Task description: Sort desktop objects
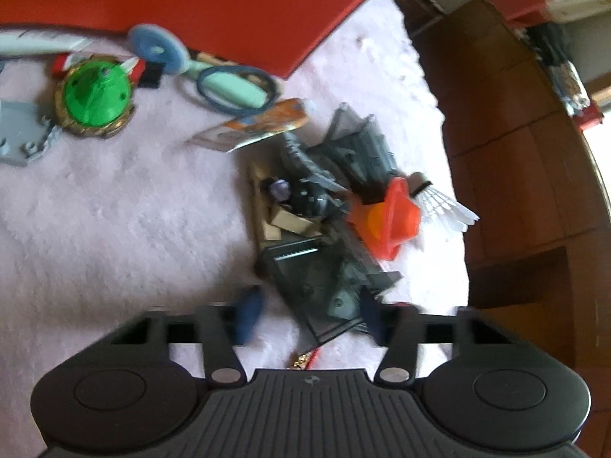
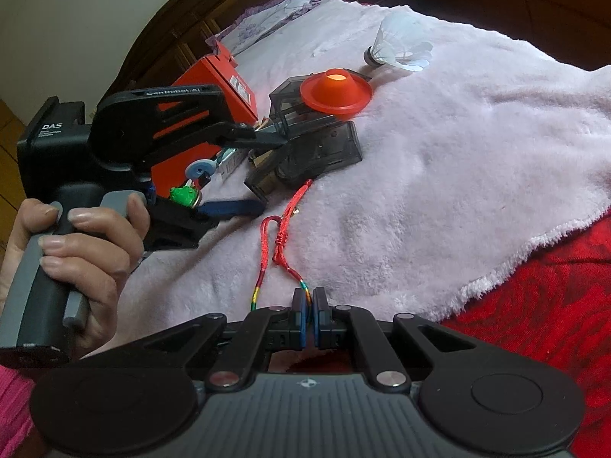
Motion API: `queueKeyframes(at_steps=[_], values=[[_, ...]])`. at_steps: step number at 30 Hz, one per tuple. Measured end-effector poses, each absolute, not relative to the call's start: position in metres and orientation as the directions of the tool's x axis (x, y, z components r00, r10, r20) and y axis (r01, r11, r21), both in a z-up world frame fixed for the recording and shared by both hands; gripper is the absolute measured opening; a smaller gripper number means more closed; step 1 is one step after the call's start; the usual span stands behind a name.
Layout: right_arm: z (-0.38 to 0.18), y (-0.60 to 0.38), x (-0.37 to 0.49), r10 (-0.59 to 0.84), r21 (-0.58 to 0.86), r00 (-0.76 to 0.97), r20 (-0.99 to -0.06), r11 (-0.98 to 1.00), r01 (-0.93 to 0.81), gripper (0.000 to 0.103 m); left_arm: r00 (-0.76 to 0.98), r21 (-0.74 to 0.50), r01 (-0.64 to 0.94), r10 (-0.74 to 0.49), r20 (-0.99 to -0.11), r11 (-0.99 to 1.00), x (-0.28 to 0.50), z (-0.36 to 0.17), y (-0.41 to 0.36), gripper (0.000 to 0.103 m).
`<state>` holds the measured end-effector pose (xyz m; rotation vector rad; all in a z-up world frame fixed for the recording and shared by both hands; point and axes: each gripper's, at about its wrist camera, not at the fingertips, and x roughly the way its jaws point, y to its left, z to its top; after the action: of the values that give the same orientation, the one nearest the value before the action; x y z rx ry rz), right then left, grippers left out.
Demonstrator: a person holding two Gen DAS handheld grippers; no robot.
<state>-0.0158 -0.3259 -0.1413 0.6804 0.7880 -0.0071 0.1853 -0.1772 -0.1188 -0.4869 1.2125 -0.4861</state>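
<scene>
On the pink blanket (image 2: 439,175) we count one orange cone (image 2: 336,93), one shuttlecock (image 2: 401,47), blurred smoky boxes (image 1: 324,294) between the left gripper's (image 1: 309,315) narrowed fingers, and the right gripper (image 2: 308,301) pinching one red cord (image 2: 284,236).

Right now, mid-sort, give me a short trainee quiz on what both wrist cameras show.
1. True or false: the orange cap rests on top of the grey box.
2. What is the right gripper pinching? A) the red cord B) a shuttlecock C) a green top
3. Which gripper is open, with a corner of the grey box between its fingers?

Key: 1 true. 2 A. 3 the left gripper.
</scene>
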Motion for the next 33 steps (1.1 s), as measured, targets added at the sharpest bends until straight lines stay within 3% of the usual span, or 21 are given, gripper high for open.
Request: queueKeyframes(at_steps=[2, 4, 13, 21, 28, 33], values=[[-0.141, -0.326, -0.016, 0.240, 0.562, 0.717, -0.655, 0.788, 0.250, 0.005, 0.293, -0.591, 0.111, -0.594, -0.749, 0.799, 0.184, -0.113, -0.175, 0.020], [-0.141, -0.326, -0.016, 0.239, 0.561, 0.716, -0.655, 0.790, 0.249, 0.005, 0.307, -0.580, 0.123, -0.586, -0.750, 0.806, 0.183, -0.106, -0.170, 0.016], [-0.138, -0.323, -0.016, 0.236, 0.556, 0.719, -0.653, 0.794, 0.245, 0.005, 0.362, -0.505, 0.187, -0.537, -0.761, 0.842, 0.159, -0.082, -0.123, 0.016], [-0.115, -0.309, -0.013, 0.280, 0.576, 0.742, -0.610, 0.799, 0.172, 0.004, 0.440, -0.235, 0.292, -0.348, -0.828, 0.927, 0.118, -0.070, -0.083, 0.016], [-0.098, -0.286, -0.005, 0.320, 0.574, 0.739, -0.593, 0.812, 0.109, 0.004, 0.437, -0.205, 0.277, -0.312, -0.843, 0.939, 0.100, -0.070, -0.049, 0.016], [-0.098, -0.270, 0.002, 0.296, 0.501, 0.691, -0.659, 0.858, 0.110, 0.008, 0.430, -0.229, 0.253, -0.321, -0.844, 0.940, 0.098, -0.073, -0.035, 0.016]])
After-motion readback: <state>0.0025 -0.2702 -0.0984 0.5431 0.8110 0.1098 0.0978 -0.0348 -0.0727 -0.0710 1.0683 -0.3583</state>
